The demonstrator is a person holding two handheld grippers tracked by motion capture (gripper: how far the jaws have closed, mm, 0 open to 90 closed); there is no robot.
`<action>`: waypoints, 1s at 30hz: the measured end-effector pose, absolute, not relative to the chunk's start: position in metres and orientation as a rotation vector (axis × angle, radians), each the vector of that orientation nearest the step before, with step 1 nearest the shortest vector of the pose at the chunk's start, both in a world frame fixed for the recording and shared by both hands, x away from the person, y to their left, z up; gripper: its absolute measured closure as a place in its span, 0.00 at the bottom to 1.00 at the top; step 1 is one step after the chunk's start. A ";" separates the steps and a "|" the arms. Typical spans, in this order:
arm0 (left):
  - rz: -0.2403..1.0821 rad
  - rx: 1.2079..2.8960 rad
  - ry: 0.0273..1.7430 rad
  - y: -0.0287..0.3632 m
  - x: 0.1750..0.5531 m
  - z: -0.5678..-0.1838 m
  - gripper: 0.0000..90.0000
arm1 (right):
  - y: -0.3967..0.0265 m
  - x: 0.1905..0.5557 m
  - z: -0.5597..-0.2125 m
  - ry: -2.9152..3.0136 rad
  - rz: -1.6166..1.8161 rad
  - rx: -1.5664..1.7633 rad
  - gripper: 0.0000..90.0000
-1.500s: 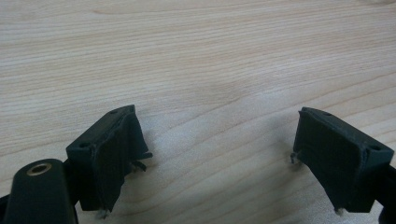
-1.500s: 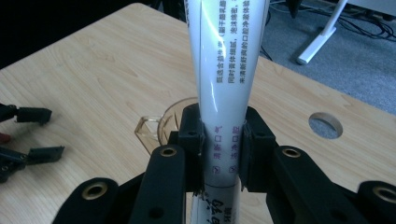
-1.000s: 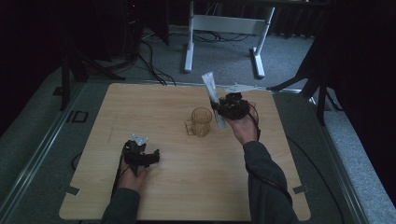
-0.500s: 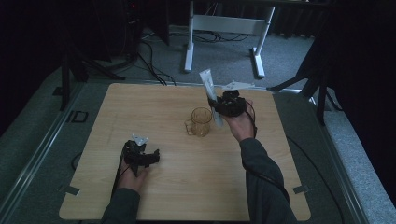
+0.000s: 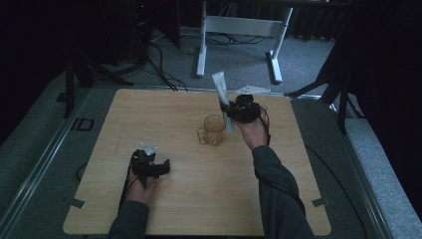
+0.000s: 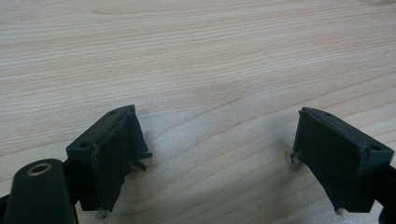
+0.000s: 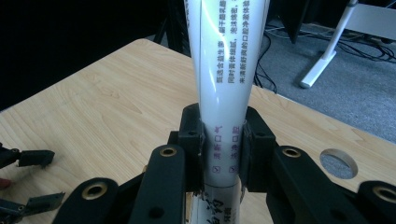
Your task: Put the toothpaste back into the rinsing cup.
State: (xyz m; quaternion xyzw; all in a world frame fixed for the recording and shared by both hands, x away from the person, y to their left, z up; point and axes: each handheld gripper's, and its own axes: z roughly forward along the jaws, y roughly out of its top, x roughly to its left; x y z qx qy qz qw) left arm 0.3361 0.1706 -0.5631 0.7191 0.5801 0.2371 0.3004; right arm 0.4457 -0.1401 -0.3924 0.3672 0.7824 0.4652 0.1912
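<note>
A white tube (image 5: pixel 220 89) with printed text stands almost upright in my right gripper (image 5: pixel 231 109), which is shut on it just right of an amber glass mug (image 5: pixel 214 130) at mid-table. In the right gripper view the jaws squeeze the white tube (image 7: pixel 227 93) near its lower part, and the tube rises out of the top of the frame. My left gripper (image 5: pixel 160 167) rests low on the wooden table (image 5: pixel 164 114) at the front left, open. Its fingers (image 6: pixel 109 154) are spread wide over bare wood with nothing between them.
The mug's handle points left. A round hole (image 7: pixel 338 163) in the tabletop lies near the table's far right edge. Beyond the table are grey carpet, cables and a white desk frame (image 5: pixel 239 30). Dark curtains stand at both sides.
The right gripper has carried the tube slightly left and back beside the mug, and the tube stands a little more upright. The left gripper has stayed put.
</note>
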 end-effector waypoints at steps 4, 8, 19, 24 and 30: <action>0.629 1.908 1.540 0.171 0.336 -0.563 0.16 | -0.138 0.447 -0.392 2.195 1.304 1.024 0.83; 0.630 1.908 1.539 0.171 0.336 -0.563 0.16 | -0.134 0.448 -0.391 2.196 1.300 1.021 0.83; 0.630 1.906 1.540 0.171 0.336 -0.563 0.16 | -0.124 0.453 -0.396 2.184 1.314 1.032 0.82; 0.629 1.907 1.540 0.171 0.336 -0.563 0.16 | -0.122 0.456 -0.397 2.176 1.316 1.038 0.82; 0.629 1.907 1.540 0.171 0.336 -0.563 0.16 | -0.121 0.459 -0.398 2.166 1.329 1.049 0.82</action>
